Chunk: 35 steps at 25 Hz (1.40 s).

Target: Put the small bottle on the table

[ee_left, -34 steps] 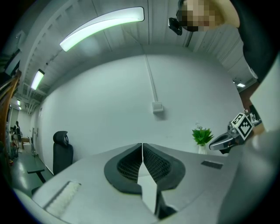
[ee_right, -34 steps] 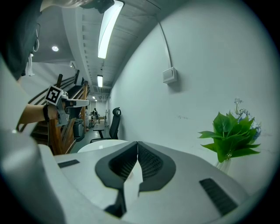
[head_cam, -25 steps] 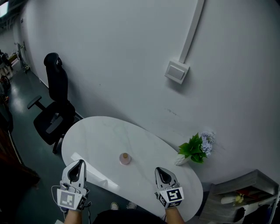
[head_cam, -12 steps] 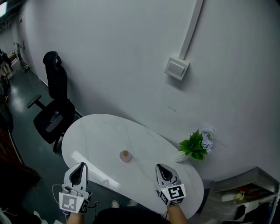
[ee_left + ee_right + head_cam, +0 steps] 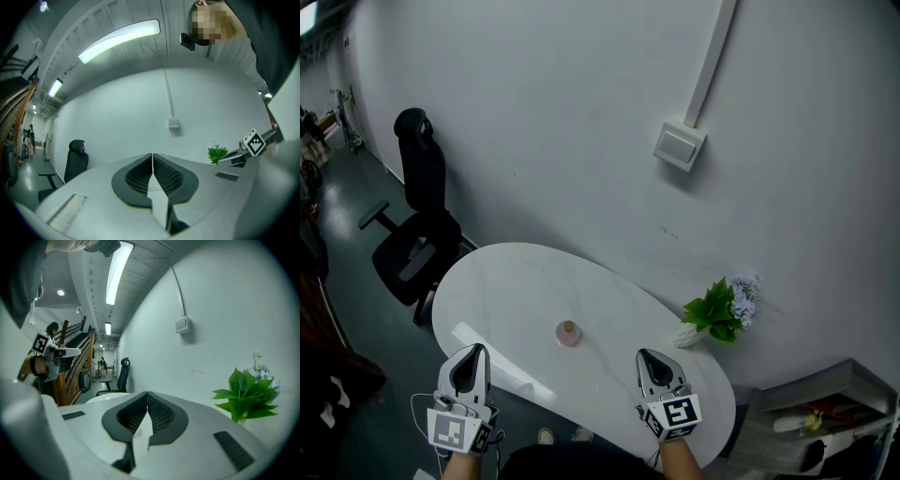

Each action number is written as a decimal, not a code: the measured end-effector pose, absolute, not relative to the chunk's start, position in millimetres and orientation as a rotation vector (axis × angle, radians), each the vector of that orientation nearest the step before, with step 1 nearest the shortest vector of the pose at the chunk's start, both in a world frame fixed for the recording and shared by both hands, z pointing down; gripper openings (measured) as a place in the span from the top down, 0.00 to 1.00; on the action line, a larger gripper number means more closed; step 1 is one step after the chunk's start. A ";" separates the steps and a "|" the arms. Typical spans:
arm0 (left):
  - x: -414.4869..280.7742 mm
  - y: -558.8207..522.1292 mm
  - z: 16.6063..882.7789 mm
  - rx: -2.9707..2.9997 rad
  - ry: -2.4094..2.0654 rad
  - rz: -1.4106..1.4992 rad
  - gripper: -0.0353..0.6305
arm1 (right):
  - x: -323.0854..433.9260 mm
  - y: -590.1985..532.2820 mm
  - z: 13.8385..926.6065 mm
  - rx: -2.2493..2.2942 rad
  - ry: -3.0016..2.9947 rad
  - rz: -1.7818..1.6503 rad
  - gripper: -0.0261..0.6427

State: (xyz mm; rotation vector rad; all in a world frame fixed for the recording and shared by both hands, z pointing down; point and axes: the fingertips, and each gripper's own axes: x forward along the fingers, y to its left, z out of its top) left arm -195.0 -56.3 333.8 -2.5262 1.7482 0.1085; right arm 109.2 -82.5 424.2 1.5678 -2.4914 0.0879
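The small pink bottle (image 5: 568,333) with a tan cap stands upright near the middle of the white oval table (image 5: 506,291). My left gripper (image 5: 472,352) hovers at the table's near left edge, its jaws shut with nothing between them. My right gripper (image 5: 649,357) is over the near right part of the table, likewise shut and empty. The bottle lies between the two grippers, a little farther away, and neither touches it. In the left gripper view the pads (image 5: 140,176) meet along one line, and the right gripper view shows its pads (image 5: 159,416) together too. Neither gripper view shows the bottle.
A potted green plant with pale flowers (image 5: 720,317) stands at the table's far right edge by the wall. A black office chair (image 5: 417,234) is beyond the table's left end. A shelf with clutter (image 5: 825,422) sits low at the right. A wall box (image 5: 679,150) hangs above.
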 end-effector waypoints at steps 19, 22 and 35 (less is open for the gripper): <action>-189.8 -51.5 348.3 -2.563 1.756 0.090 0.93 | 112.2 -79.3 427.5 1.578 -2.497 0.067 0.95; -188.3 -50.6 348.8 -2.568 1.760 0.086 0.93 | 112.9 -79.5 424.8 1.585 -2.501 0.059 0.95; -185.4 -49.2 352.8 -2.590 1.772 0.091 0.93 | 114.7 -76.7 425.3 1.602 -2.506 0.055 0.95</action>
